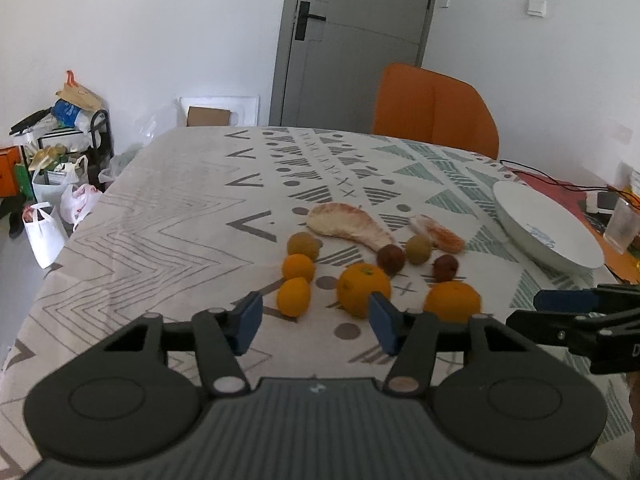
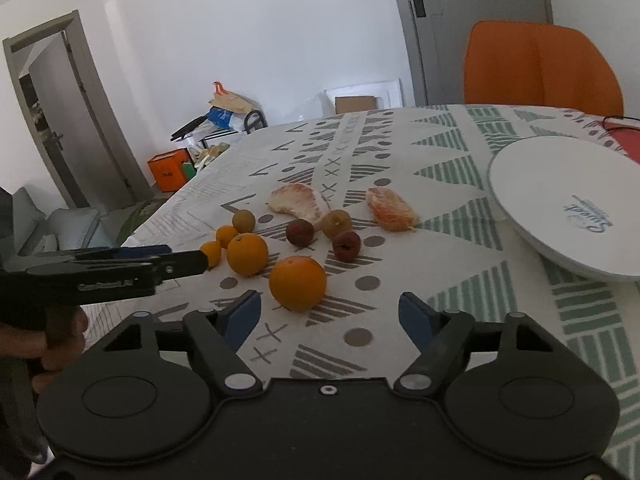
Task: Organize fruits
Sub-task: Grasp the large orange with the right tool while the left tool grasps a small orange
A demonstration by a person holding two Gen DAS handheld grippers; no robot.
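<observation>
Several fruits lie on the patterned tablecloth (image 1: 160,216). In the left wrist view a large orange (image 1: 363,289) and a second one (image 1: 452,302) sit just beyond my left gripper (image 1: 316,320), which is open with only cloth between its blue pads. Two small oranges (image 1: 296,280), brownish fruits (image 1: 303,245), dark red fruits (image 1: 391,258), a pomelo segment (image 1: 348,226) and a peeled orange piece (image 1: 440,234) lie further back. My right gripper (image 2: 330,316) is open, with one orange (image 2: 298,283) just ahead of its tips. A white plate (image 2: 560,208) stands at the right.
An orange chair (image 1: 434,108) stands behind the table's far edge. Cables and a clear cup (image 1: 622,226) sit right of the plate. Bags and a cluttered rack (image 1: 60,152) stand on the floor at the left. A hand (image 2: 60,332) holds the left gripper (image 2: 184,256).
</observation>
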